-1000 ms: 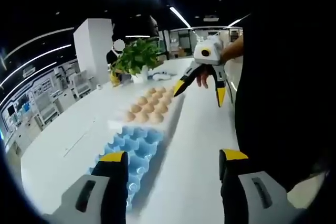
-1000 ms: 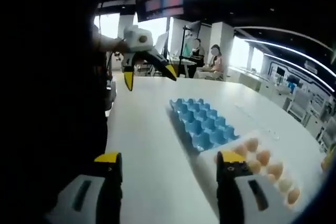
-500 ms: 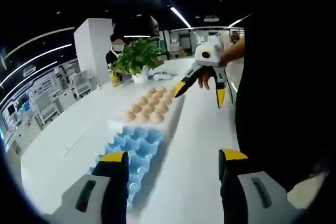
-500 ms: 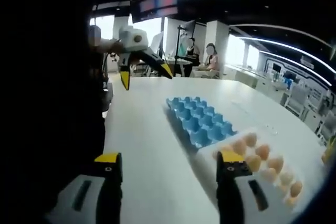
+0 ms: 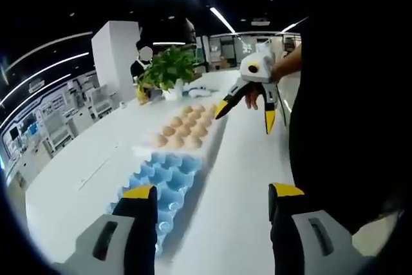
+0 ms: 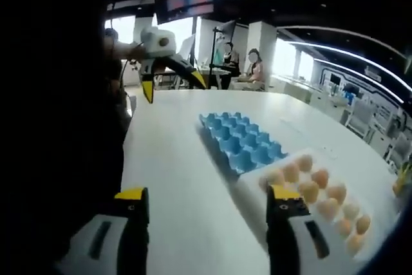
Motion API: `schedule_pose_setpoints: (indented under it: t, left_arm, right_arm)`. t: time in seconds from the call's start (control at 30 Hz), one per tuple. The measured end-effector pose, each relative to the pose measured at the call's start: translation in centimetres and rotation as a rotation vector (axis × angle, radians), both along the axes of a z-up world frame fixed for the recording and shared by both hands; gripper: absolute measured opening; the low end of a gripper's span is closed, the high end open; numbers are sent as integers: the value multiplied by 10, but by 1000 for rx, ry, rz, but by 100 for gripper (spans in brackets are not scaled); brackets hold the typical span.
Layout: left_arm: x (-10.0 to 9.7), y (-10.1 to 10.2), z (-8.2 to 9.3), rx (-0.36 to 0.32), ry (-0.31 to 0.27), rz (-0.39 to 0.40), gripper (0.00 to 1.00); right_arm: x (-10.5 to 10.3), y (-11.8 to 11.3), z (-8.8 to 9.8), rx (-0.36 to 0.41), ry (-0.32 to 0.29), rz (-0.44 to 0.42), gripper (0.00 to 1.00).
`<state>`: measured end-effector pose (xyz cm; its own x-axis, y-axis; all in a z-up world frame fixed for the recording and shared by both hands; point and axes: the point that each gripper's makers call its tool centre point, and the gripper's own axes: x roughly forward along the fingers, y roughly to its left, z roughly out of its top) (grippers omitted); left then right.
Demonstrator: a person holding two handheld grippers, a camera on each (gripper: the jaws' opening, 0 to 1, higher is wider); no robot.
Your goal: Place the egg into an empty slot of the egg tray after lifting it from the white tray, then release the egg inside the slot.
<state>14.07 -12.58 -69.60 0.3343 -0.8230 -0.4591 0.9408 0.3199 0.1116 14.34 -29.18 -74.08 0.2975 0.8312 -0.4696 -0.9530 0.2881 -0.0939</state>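
Left gripper view — potted plant (image 5: 168,69) behind eggs (image 5: 185,128)

A blue moulded egg tray (image 6: 239,144) with empty cups lies flat on the white table (image 6: 174,178). Touching its end, a flat white tray (image 6: 308,207) holds rows of tan brown eggs (image 6: 320,177), all sitting upright.

A long white table (image 5: 77,178) carries everything here. A blue egg tray (image 5: 164,181) lies flat on it, its slots bare. Touching the blue tray's far end lies the white tray (image 5: 193,134), filled with brown eggs (image 5: 183,127). Beyond the white tray, near the table's far end, stands a leafy potted plant (image 5: 168,72).
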Motion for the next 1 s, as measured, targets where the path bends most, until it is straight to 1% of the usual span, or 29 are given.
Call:
schedule_pose_setpoints:
  t: [0.07, 0.17, 0.27, 0.43, 0.5, 0.57, 0.6, 0.67, 0.73, 0.8, 0.83, 0.9, 0.93, 0.97, 1.0]
  left_arm:
    - [0, 0, 0, 0, 1, 0, 71]
    - [1, 0, 0, -3, 1, 0, 71]
    - [1, 1, -2, 5, 6, -6, 70]
    - [3, 2, -2, -1, 8, -1, 70]
    - [3, 3, -2, -1, 9, 0, 70]
    - [3, 3, -2, 0, 10, -1, 69]
    - [4, 3, -2, -3, 9, 1, 69]
    - [4, 4, -2, -5, 9, 2, 69]
    - [5, 4, -2, -6, 10, 4, 69]
    - [5, 4, -2, -8, 9, 5, 68]
    - [5, 5, -2, -7, 11, 5, 67]
    - [4, 5, -2, -5, 12, 3, 66]
    - [6, 6, -3, -3, 5, 9, 67]
    - [6, 6, -3, -4, 4, 11, 67]
    - [6, 6, -3, -5, 6, 12, 67]
  right_arm:
    - [1, -2, -2, -10, 2, -3, 69]
    - [2, -2, -3, 5, 15, -15, 73]
    - [7, -4, -4, 7, 17, -35, 73]
    - [13, -6, -7, 7, 42, -76, 70]
    - [18, -5, -6, 15, 35, -102, 69]
    - [20, -4, -5, 15, 49, -107, 67]
    - [21, -3, -5, 24, 82, -125, 66]
    - [24, -3, -6, 20, 82, -131, 63]
    - [25, -3, -6, 17, 81, -131, 63]
    - [25, -3, -7, 11, 76, -128, 60]
    - [27, -4, -10, -11, 77, -144, 59]
    - [27, -6, -14, -31, 105, -156, 50]
    - [28, -15, -24, -101, 181, -218, 46]
    - [31, -12, -22, -85, 164, -205, 44]
    - [33, -12, -20, -76, 148, -212, 44]
